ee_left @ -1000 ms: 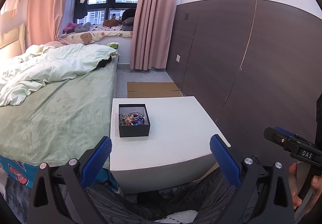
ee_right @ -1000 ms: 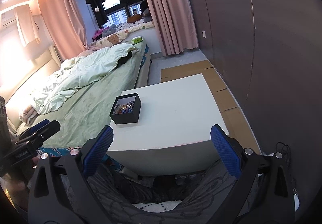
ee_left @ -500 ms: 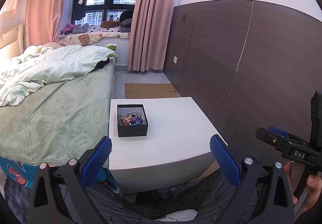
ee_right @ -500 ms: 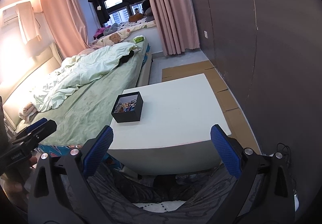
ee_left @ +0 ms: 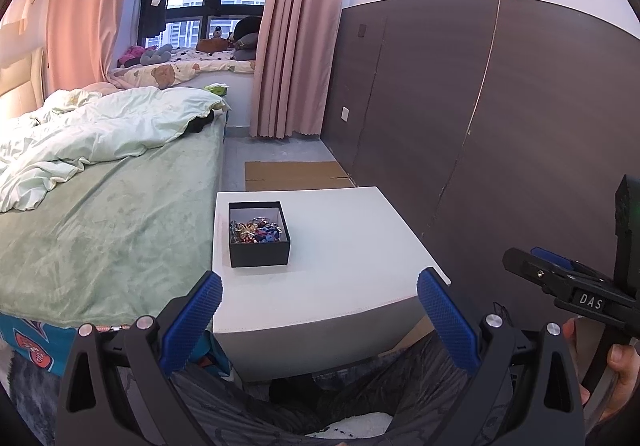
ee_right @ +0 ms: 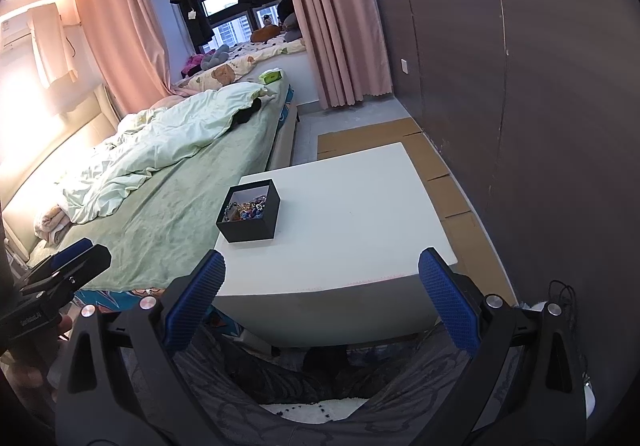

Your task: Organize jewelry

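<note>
- left gripper (ee_left: 318, 320): jaws sitting wide apart, gripping nothing
- right gripper (ee_right: 320, 302): same, hovering short of white table (ee_right: 360, 230)
- jewelry (ee_left: 256, 232) lying inside black box (ee_left: 260, 256), table's left side, beside bed (ee_left: 104, 226)

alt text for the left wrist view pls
The left tongs hang open and empty short of a white table that bears an open black box of tangled jewelry. A green bed lies left; the right tongs show at the right edge.
</note>
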Demonstrator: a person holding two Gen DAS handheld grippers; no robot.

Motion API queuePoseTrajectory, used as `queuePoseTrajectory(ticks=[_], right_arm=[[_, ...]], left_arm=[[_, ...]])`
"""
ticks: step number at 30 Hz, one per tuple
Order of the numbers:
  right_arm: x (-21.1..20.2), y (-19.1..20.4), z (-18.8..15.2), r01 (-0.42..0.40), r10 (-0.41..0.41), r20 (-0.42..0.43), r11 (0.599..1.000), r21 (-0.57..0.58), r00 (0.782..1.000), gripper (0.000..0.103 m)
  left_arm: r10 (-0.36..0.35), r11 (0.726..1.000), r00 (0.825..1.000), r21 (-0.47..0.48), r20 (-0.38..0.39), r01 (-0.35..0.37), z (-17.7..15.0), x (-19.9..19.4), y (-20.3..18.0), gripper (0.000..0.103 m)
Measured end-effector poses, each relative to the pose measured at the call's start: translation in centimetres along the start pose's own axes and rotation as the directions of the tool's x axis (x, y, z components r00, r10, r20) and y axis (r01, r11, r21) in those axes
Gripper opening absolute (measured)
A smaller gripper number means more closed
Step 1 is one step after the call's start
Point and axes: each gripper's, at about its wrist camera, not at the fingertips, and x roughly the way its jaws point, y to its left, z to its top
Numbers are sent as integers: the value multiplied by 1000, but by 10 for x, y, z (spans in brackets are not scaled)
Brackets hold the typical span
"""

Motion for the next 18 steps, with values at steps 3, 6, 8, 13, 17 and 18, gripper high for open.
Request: queuePoseTrajectory(ticks=[3, 6, 8, 13, 17, 18], right_arm=[[1, -1, -1, 0, 0, -2, 1000, 1, 1000, 97], [1, -1, -1, 1, -1, -1, 1000, 0, 1000, 97], [2, -1, -1, 2, -2, -1, 1000, -1, 1000, 97], [2, -1, -1, 2, -2, -4, 1000, 6, 1000, 97], [4, -4, -4, -2, 2, -8, 1000, 8, 1000, 97], [5, -4, -6, -1, 2, -11, 1000, 8, 1000, 97]], left_arm=[[6, 1000, 1000, 5, 3, -6, -1, -1, -1, 95], [12, 1000, 1000, 4, 18, -12, 0, -3, 1, 95], [8, 1000, 1000, 3, 14, -8, 0, -3, 1, 95], [9, 1000, 1000, 2, -1, -9, 0, 0, 0, 95], [13, 1000, 1000, 5, -9, -13, 1, 1, -1, 95], [14, 1000, 1000, 4, -10, -14, 2, 2, -1, 95]])
